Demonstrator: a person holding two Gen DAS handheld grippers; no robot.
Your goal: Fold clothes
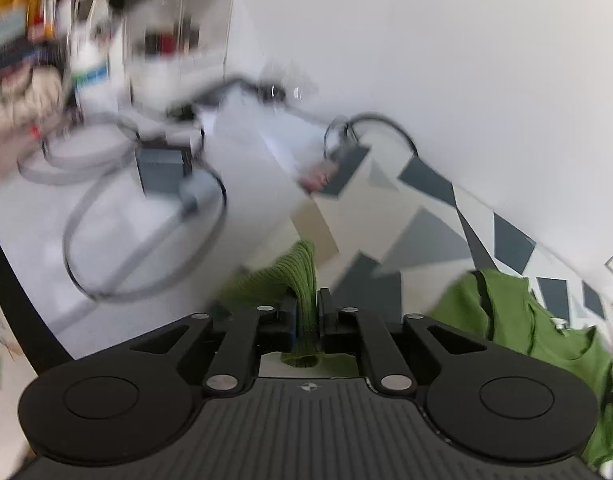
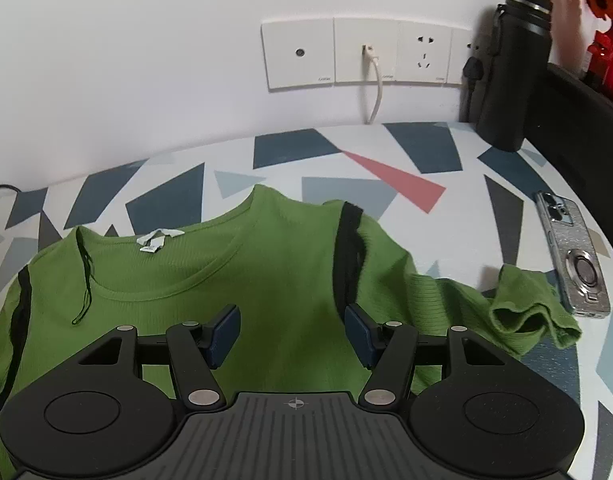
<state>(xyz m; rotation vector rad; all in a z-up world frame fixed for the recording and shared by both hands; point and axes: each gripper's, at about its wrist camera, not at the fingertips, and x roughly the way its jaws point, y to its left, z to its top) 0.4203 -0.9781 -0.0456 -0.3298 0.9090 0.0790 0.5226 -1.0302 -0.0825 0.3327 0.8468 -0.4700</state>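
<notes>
A green ribbed top (image 2: 266,264) with black side stripes lies on the patterned table (image 2: 418,148), neckline and white label toward the wall. Its right sleeve (image 2: 522,312) lies bunched out to the right. My right gripper (image 2: 292,330) is open and empty, just above the chest of the top. My left gripper (image 1: 306,312) is shut on the top's left sleeve cuff (image 1: 302,280) and holds it lifted off the table; the body of the top (image 1: 518,320) shows at its right. The left wrist view is blurred by motion.
A phone in a glitter case (image 2: 574,256) lies on the table right of the sleeve. A black bottle (image 2: 510,72) stands at the back right by wall sockets (image 2: 366,52) with a white cable. Left of the table edge are floor, cables (image 1: 146,240) and clutter.
</notes>
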